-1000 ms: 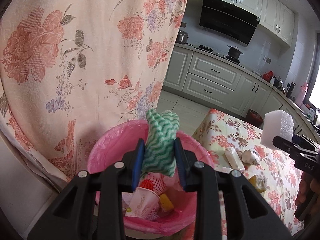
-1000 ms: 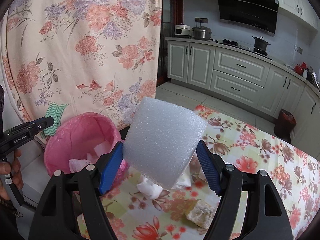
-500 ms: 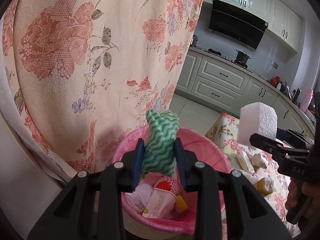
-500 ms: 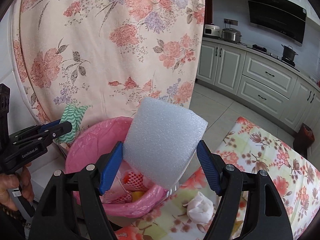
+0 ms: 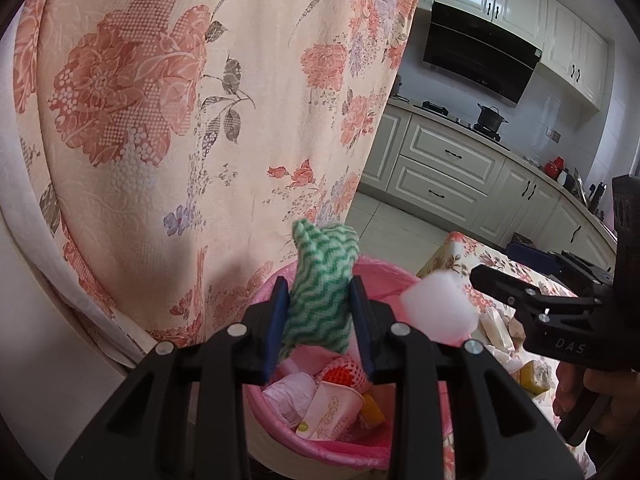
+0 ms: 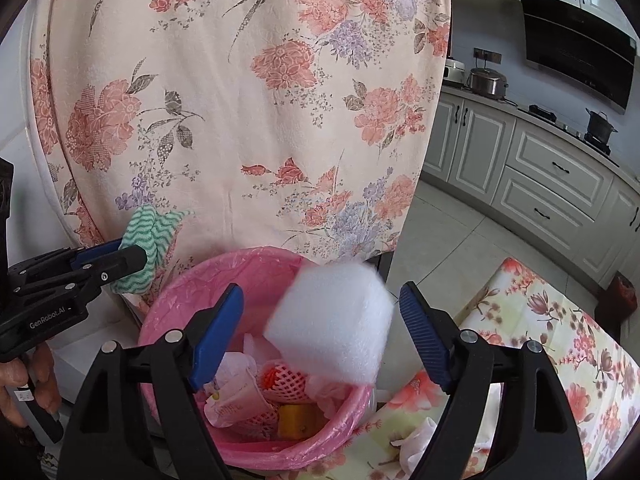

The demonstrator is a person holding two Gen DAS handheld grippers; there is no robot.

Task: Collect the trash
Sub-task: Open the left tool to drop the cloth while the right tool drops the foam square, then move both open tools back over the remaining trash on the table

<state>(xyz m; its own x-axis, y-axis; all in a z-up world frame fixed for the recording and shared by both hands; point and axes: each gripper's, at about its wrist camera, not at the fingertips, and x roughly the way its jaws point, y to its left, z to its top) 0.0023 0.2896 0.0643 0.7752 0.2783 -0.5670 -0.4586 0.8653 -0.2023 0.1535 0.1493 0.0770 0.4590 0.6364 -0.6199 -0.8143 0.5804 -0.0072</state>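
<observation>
Left hand-held gripper [image 5: 318,312]: blue pads clamped on a green-and-white wavy-striped cloth [image 5: 320,296]. Right hand-held gripper [image 6: 322,336]: jaws just opening, clear of the white foam block [image 6: 330,324] between them.

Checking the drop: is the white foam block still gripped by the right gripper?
Released. The right gripper has just been opening; the foam block sits tilted and blurred between the pads, touching neither, above the pink bin.
</observation>
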